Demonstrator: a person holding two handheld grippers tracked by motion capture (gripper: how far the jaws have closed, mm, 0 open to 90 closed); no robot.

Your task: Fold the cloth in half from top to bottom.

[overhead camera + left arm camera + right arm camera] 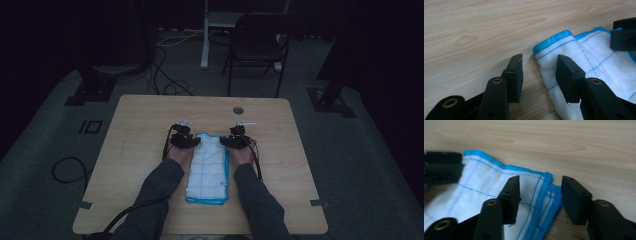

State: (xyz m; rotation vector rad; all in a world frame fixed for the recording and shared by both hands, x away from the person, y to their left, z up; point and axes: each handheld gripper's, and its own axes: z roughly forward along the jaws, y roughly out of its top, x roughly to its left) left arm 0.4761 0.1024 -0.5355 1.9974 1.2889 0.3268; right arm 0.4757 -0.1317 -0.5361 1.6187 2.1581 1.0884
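I saw the white, blue-edged cloth [208, 167] lying folded into a long strip at the tabletop's [140, 130] lower centre. My left gripper [539, 75] and right gripper [540, 198] straddled its far corners, fingers wide and gripping nothing; the next fold probably remained.

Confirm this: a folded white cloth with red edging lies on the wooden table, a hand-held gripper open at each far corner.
Wrong on the edging: the cloth on the table has blue edging, as the right gripper view shows. The rest stands.
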